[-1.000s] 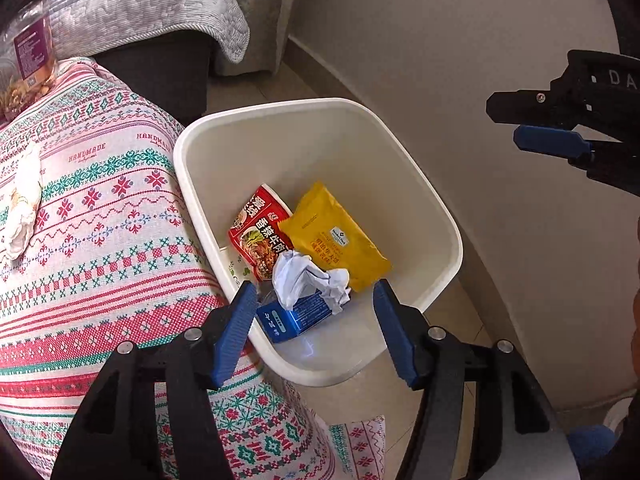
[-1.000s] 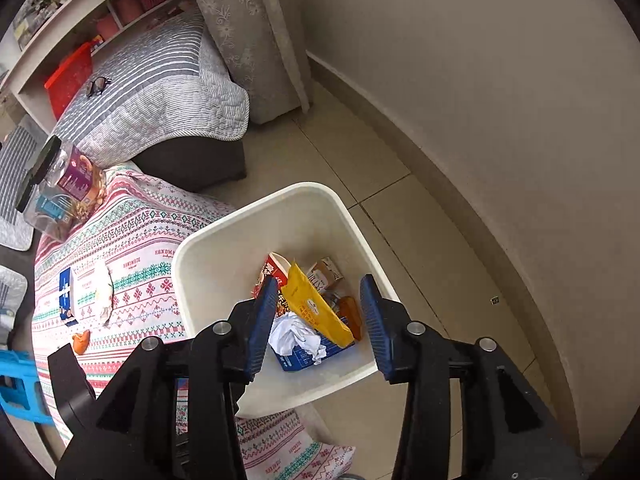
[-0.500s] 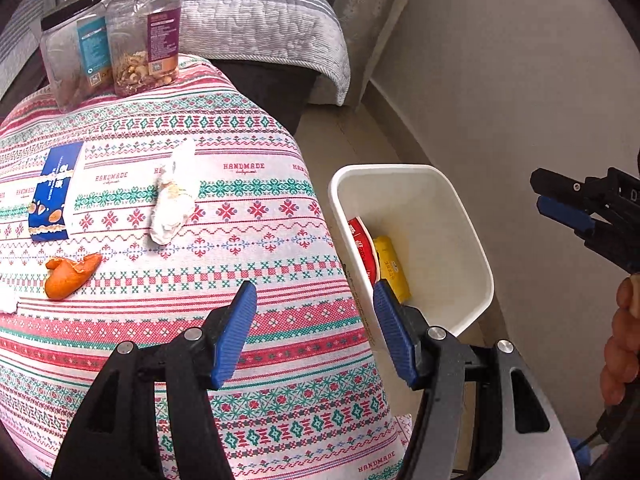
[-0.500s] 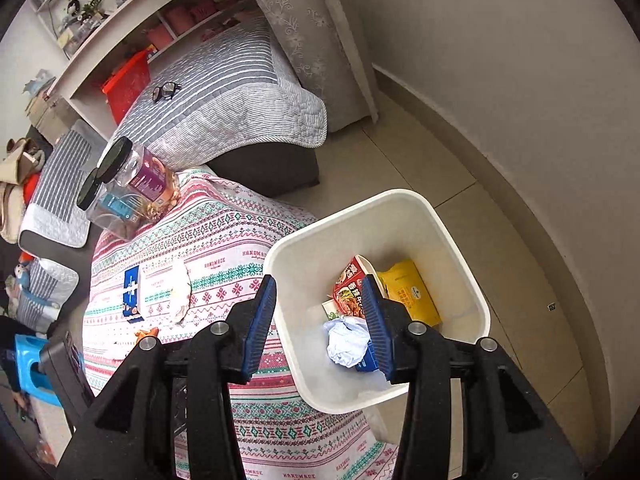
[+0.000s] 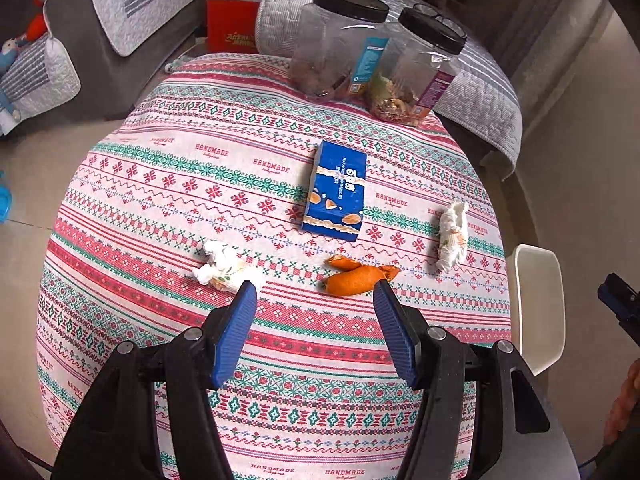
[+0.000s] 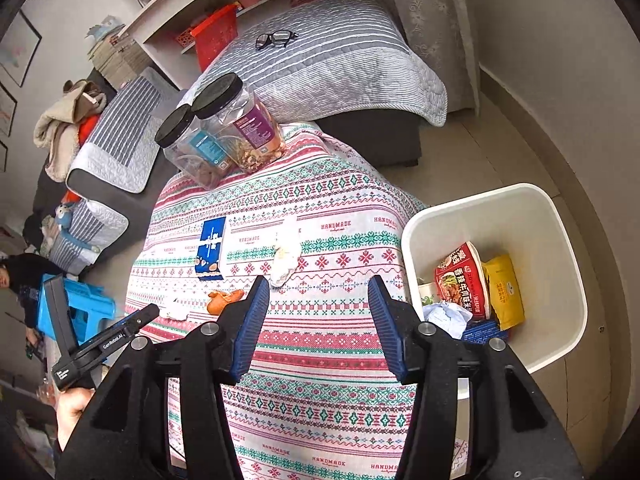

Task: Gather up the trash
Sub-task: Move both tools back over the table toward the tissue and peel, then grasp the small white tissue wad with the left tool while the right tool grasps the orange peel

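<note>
The left claw [image 5: 314, 300] hangs over the round surface [image 5: 160, 208] covered in a red, green and white patterned cloth, its blue pads standing apart with nothing between them. Just beyond its tips, at 12 o'clock, lies the curled orange peel [image 5: 356, 276]; a crumpled white tissue with orange stains [image 5: 222, 266] sits just off the left pad at 11 o'clock. Past the peel, the flat dark-blue cardboard snack box [image 5: 338, 192] lies near the middle of the surface, and a second rolled white tissue [image 5: 452, 236] lies at 2 o'clock, close to the right edge. Two clear plastic jars with black lids [image 5: 376, 56] stand at the far edge at 12 o'clock. The stretch of cloth from the pads back to the near edge is bare, as is the whole left half.

The right claw [image 6: 318, 306] hovers over the near right part of the surface, its jaws opening and empty. The white plastic bin [image 6: 560, 248] stands on the floor at 3 o'clock, hard against the surface's edge, with a red noodle packet [image 6: 460, 280], a yellow pouch [image 6: 504, 288] and crumpled paper inside. Pale floor tiles run open between the bin and the wall.
</note>
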Motion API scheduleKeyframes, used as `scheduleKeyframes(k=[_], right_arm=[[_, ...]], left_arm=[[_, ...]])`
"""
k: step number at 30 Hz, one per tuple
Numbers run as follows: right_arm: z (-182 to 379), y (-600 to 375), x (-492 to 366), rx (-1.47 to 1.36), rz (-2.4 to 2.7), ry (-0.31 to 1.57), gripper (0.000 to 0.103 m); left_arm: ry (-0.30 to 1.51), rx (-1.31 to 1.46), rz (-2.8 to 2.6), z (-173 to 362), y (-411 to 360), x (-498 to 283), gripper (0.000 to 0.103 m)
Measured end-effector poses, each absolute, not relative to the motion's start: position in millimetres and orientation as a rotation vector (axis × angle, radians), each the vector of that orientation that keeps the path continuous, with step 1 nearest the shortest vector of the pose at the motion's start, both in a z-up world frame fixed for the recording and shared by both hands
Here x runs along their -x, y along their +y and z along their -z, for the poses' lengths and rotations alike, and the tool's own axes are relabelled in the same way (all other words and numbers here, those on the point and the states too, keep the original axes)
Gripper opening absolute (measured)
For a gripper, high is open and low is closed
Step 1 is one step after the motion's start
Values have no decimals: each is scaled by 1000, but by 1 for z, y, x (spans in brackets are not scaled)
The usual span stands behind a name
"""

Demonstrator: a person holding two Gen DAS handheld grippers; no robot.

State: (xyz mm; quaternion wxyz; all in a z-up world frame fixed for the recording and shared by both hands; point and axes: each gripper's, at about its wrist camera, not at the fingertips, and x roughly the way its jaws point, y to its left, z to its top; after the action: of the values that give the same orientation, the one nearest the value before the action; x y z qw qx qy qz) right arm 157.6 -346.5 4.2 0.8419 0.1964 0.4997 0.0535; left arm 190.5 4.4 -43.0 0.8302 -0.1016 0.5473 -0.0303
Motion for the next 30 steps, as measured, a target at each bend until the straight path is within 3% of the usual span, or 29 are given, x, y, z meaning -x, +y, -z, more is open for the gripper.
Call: scheduleKeyframes(k=[7, 10, 23, 29, 30], right_arm=[[9, -287, -173, -369, -184, 1113, 50], [15, -262, -180, -338, -203, 1128, 55], [77, -203, -219, -354, -236, 1309, 56], [104, -182, -229, -396, -262, 1373, 56], [107, -179, -230, -391, -259, 1374, 56]], left_arm=[[1193, 347, -5, 58, 61, -186, 60], [1203, 365, -1, 67, 64, -190, 60], [1294, 387, 9, 117, 52, -218, 60], [1283, 399, 8, 126, 45, -226, 57], [1285, 388, 0, 128, 44, -227, 50]])
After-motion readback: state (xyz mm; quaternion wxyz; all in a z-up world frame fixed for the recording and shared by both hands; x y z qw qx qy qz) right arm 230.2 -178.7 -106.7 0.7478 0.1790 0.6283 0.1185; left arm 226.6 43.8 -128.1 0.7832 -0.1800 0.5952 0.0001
